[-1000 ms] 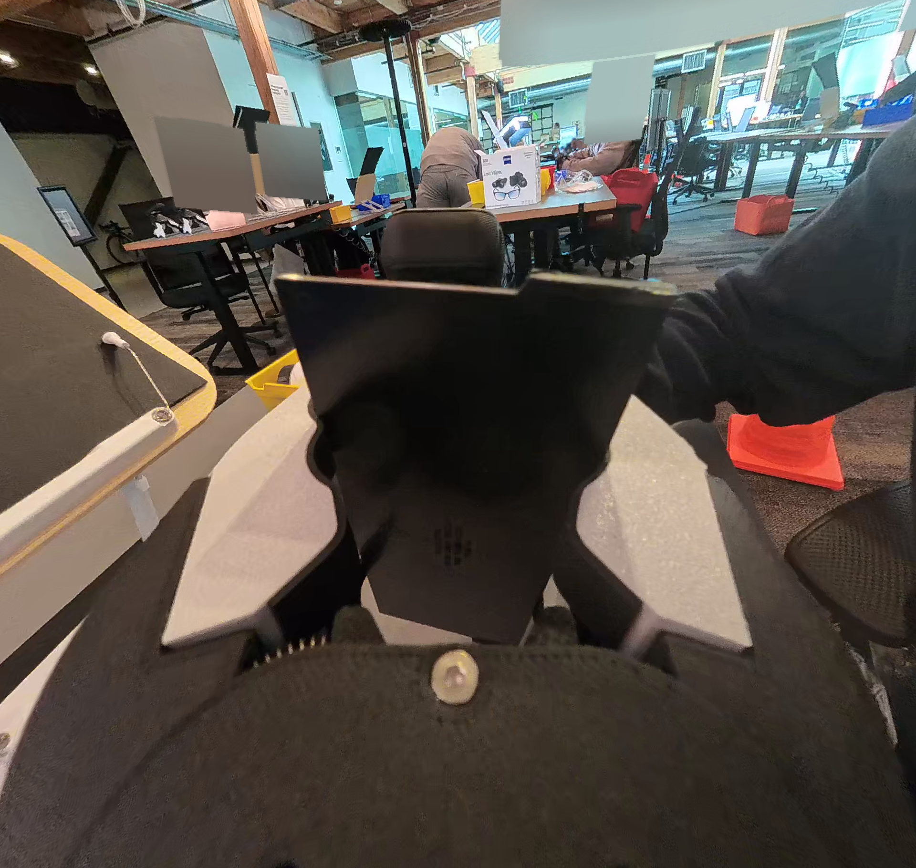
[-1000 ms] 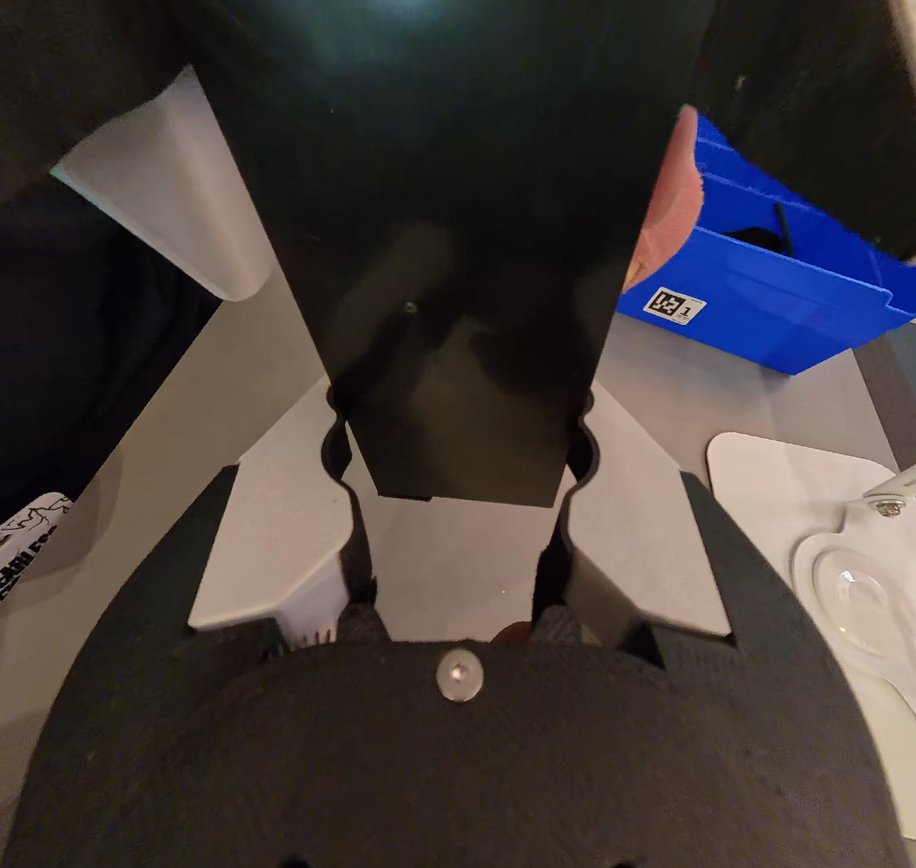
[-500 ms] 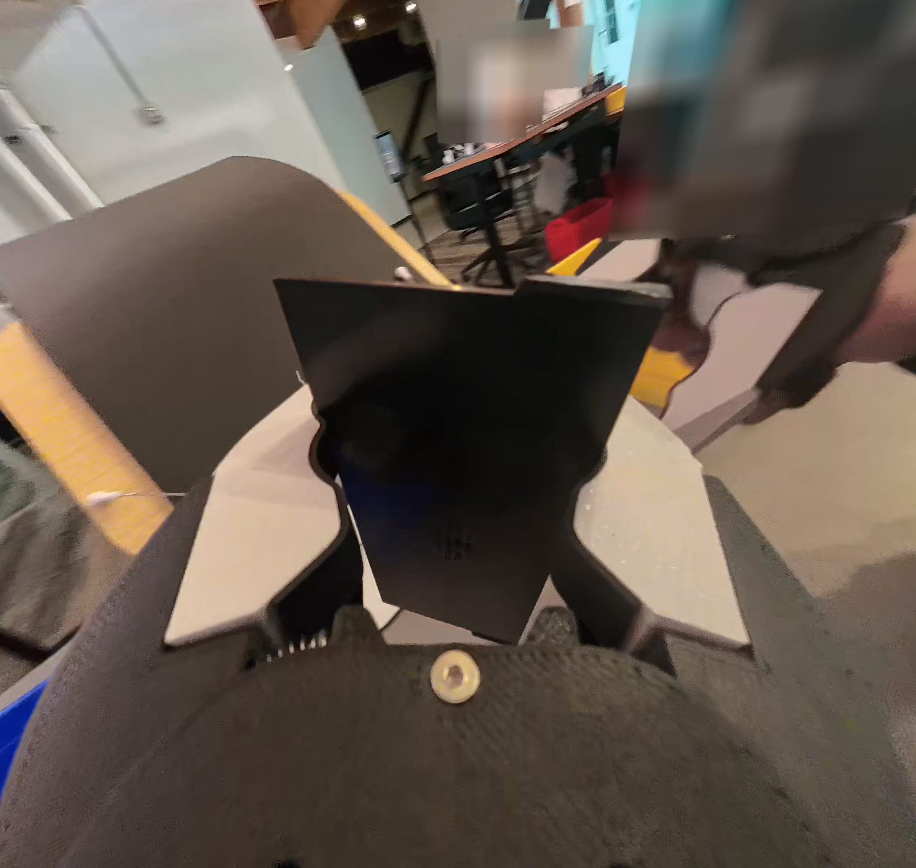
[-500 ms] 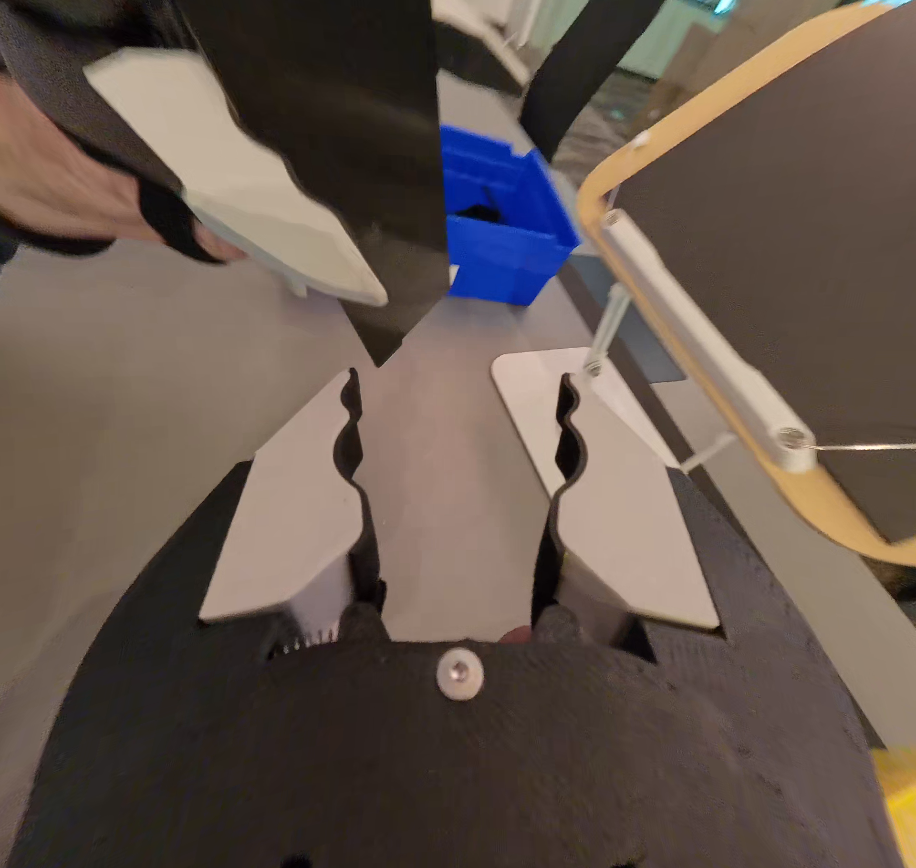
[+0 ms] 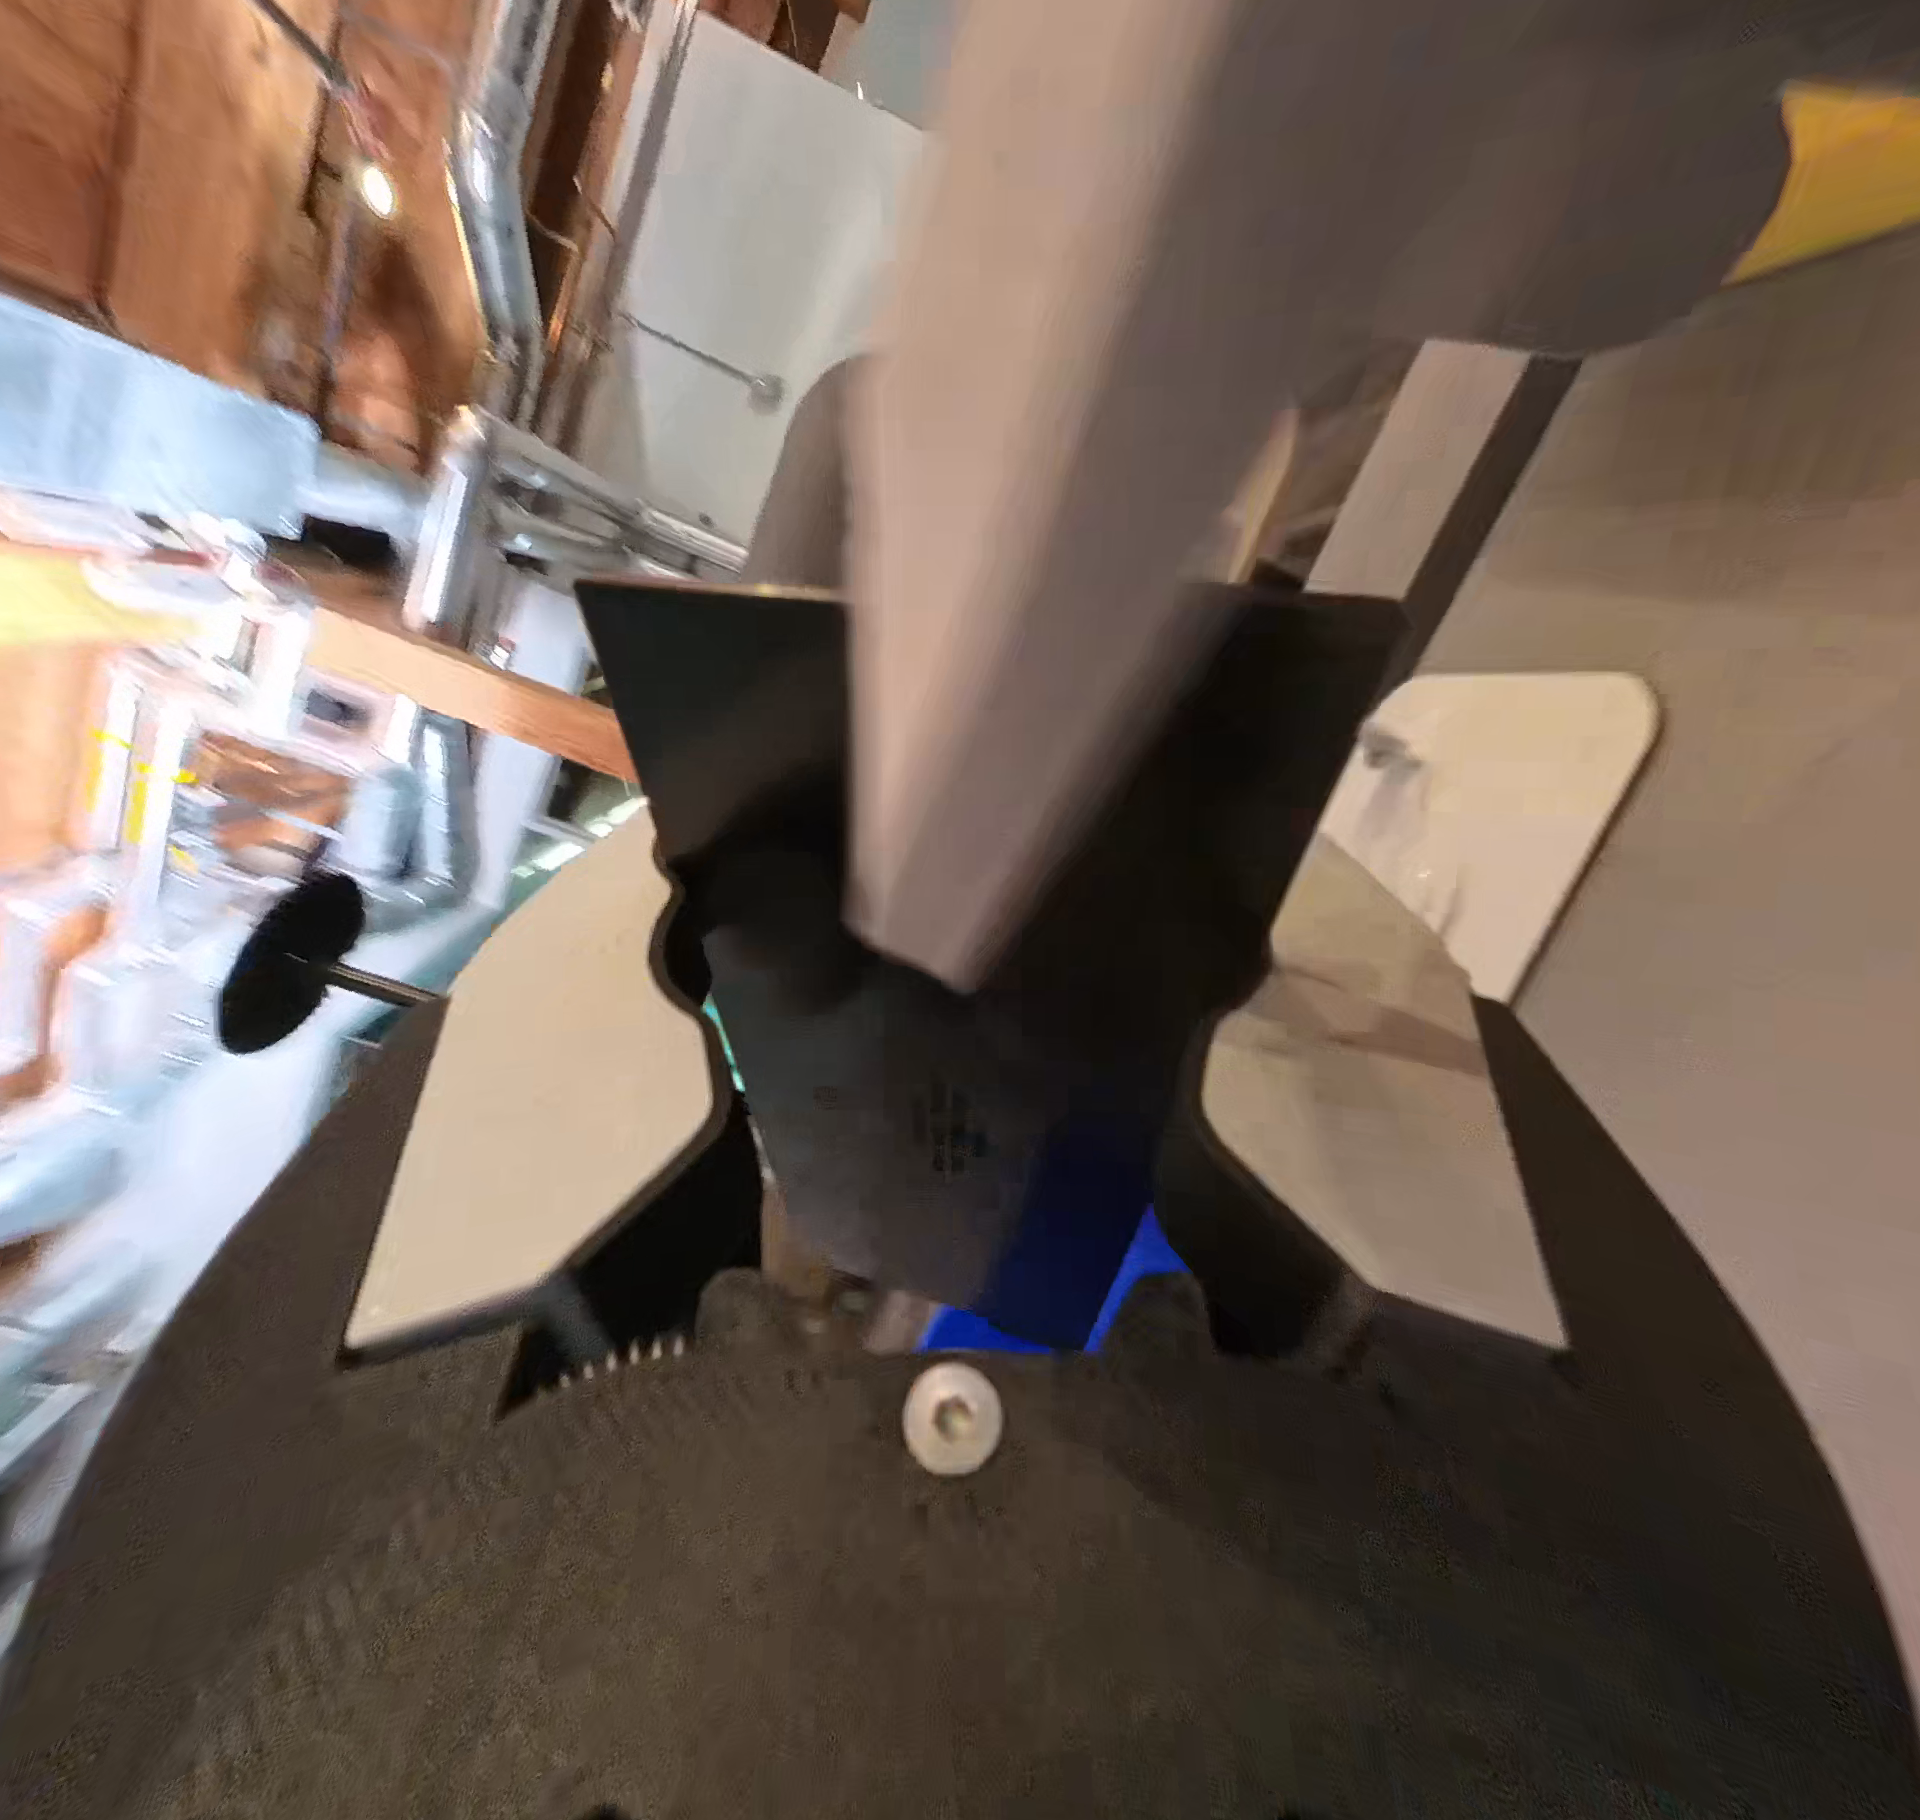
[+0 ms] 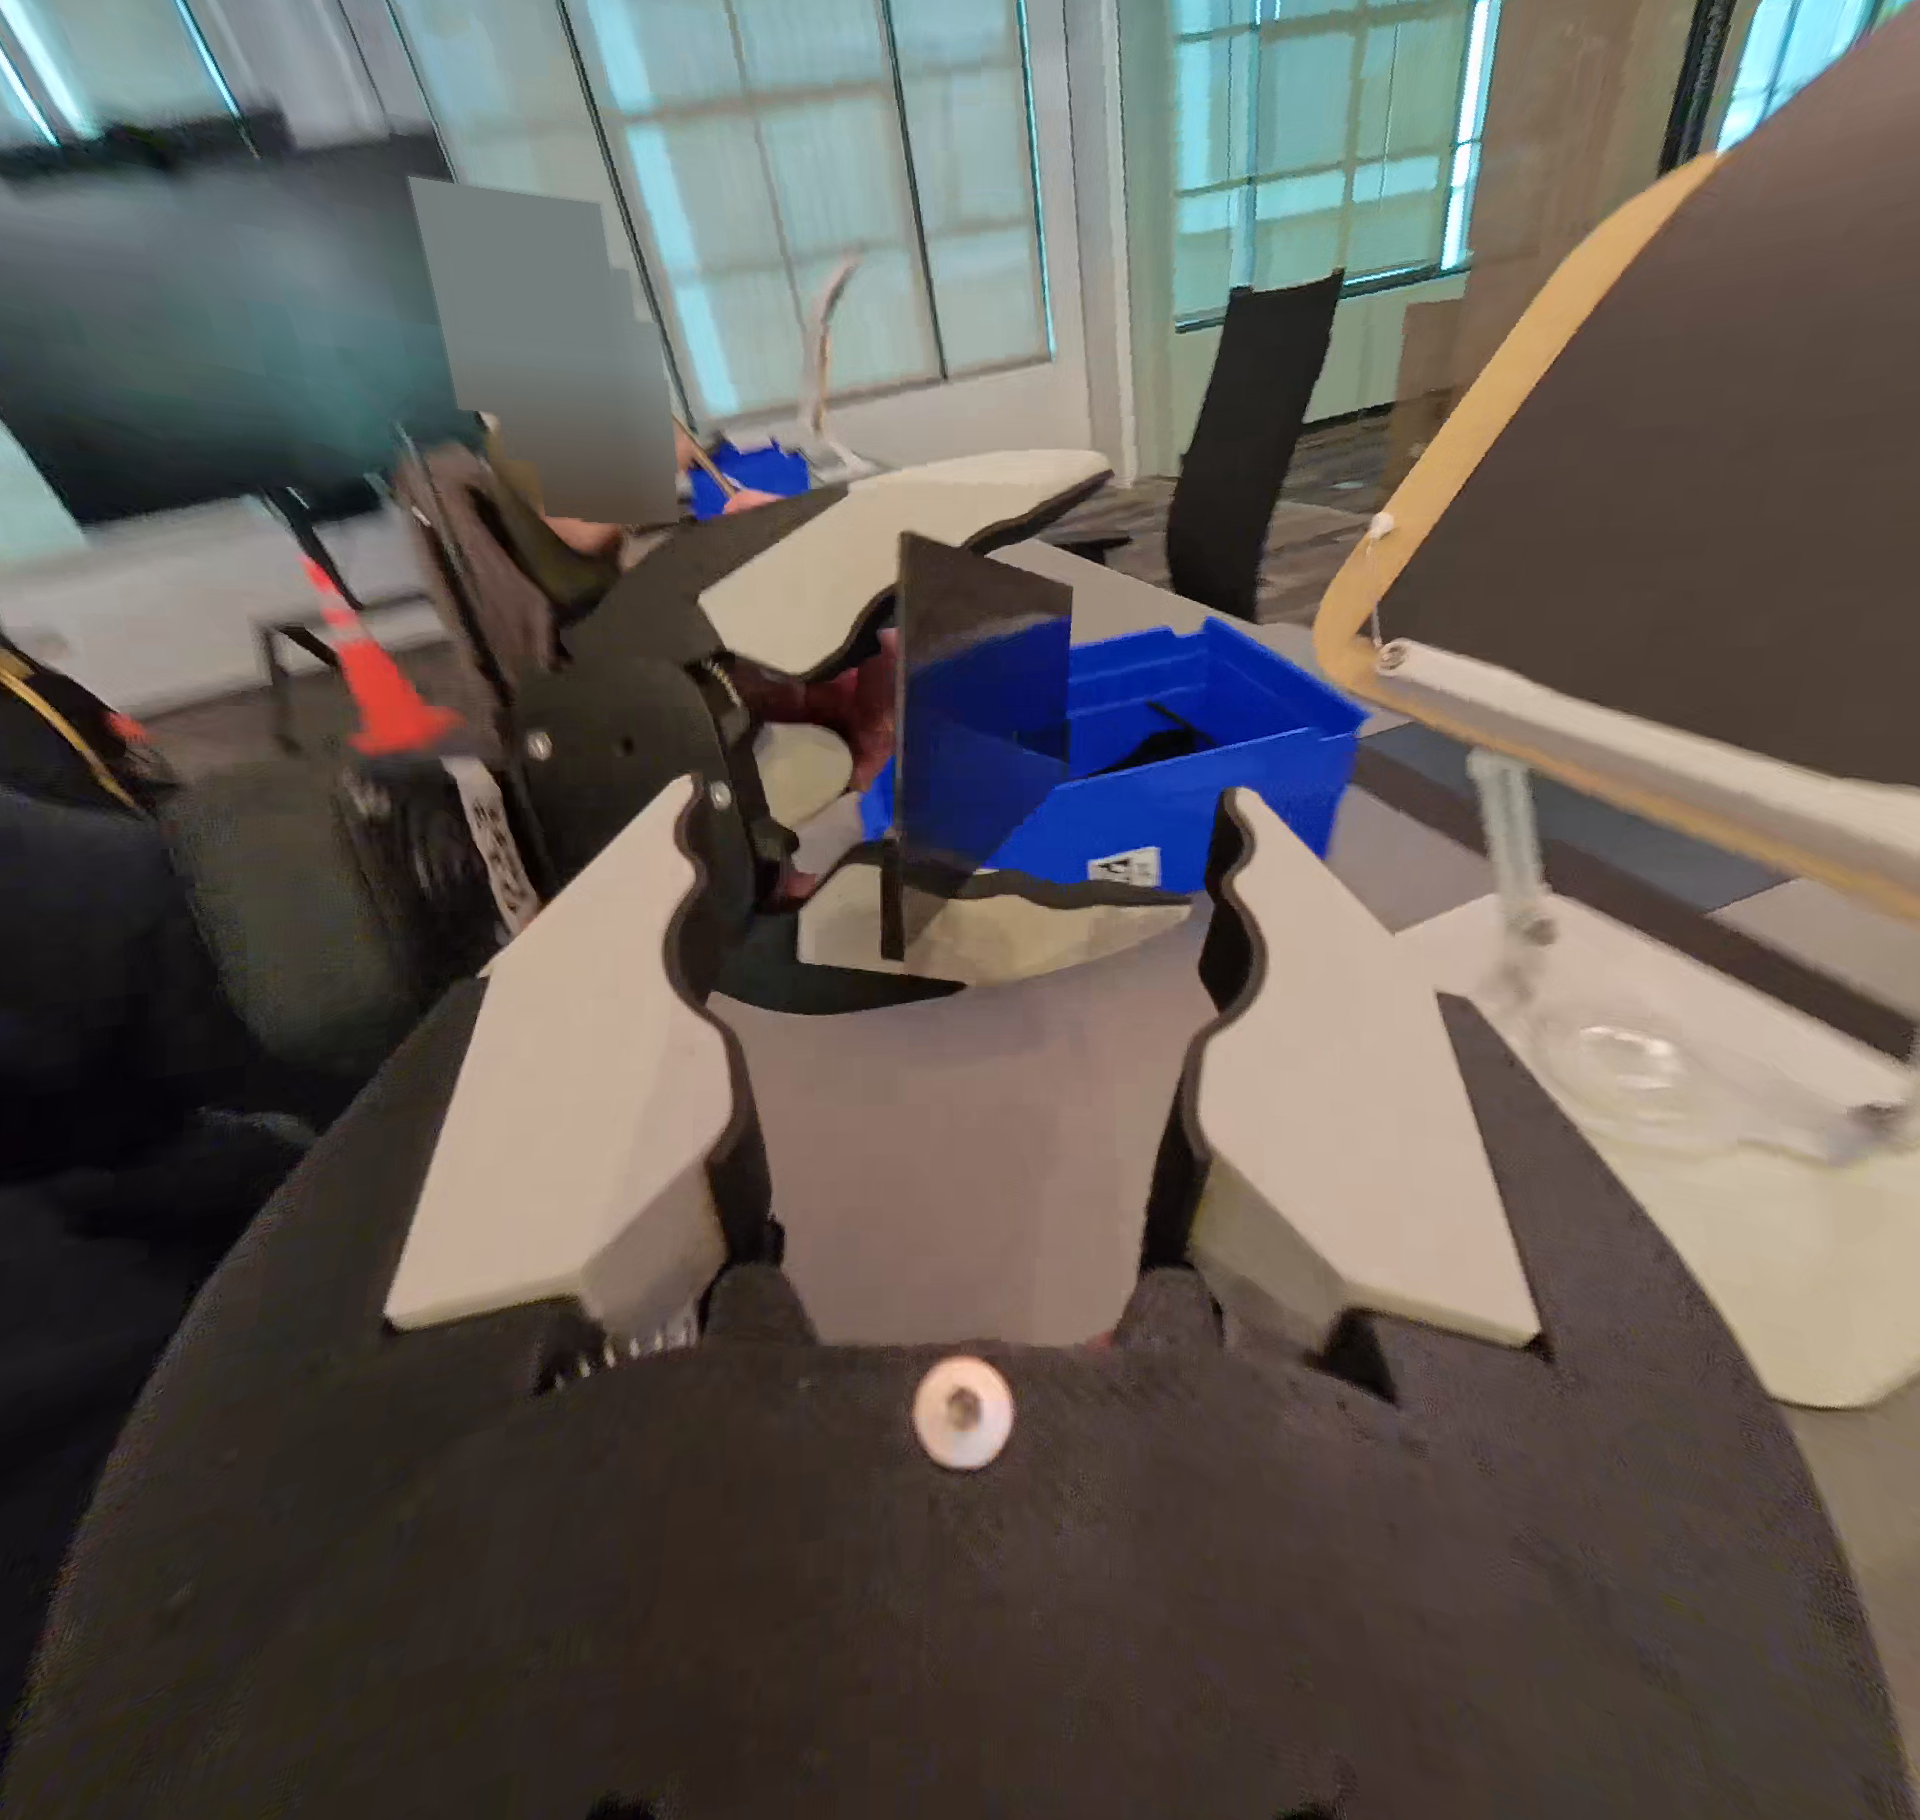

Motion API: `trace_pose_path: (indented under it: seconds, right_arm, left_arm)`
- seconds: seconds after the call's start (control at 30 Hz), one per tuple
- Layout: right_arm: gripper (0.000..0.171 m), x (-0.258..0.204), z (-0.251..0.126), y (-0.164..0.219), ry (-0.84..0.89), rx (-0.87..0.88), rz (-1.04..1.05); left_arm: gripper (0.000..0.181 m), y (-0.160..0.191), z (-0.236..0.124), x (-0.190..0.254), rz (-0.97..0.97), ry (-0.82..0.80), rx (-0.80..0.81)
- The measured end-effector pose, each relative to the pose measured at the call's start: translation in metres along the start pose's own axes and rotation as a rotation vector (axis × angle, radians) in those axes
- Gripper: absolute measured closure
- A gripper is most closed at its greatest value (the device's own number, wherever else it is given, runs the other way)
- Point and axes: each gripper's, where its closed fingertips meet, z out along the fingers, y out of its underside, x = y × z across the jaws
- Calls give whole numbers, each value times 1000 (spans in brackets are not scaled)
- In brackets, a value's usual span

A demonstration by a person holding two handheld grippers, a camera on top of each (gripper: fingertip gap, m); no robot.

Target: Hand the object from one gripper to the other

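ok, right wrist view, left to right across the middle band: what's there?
orange cone → left gripper holding the dark panel → blue bin → wood-edged dark board

Glossy black sheet (image 6: 982,690); smooth blue plastic bin (image 6: 1226,731); matt grey tabletop (image 6: 935,1147).

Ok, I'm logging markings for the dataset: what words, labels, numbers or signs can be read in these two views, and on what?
I don't read out writing, so these are only its bearers.
White sticker on the blue bin: a printed code mark, too small to read.
White strip, left in the right wrist view: blurred pattern, unreadable.
Black plate: a small dotted mark, no legible words.
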Motion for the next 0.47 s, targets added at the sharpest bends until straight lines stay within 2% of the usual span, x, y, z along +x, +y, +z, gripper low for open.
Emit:
trace_pose_path:
  seconds: [0.2, 0.33, 0.47]
  right_arm:
    - [79, 0, -5, 3, -187, 54, 402]
    - [73, -5, -6, 11, -304, 131, 704]
    - [65, -12, 2, 16, -410, 205, 914]
  left_arm:
    - [85, 0, 4, -8, 299, -53, 59]
    - [85, -5, 3, -16, 491, -85, 130]
    - [85, -16, -3, -15, 608, -104, 212]
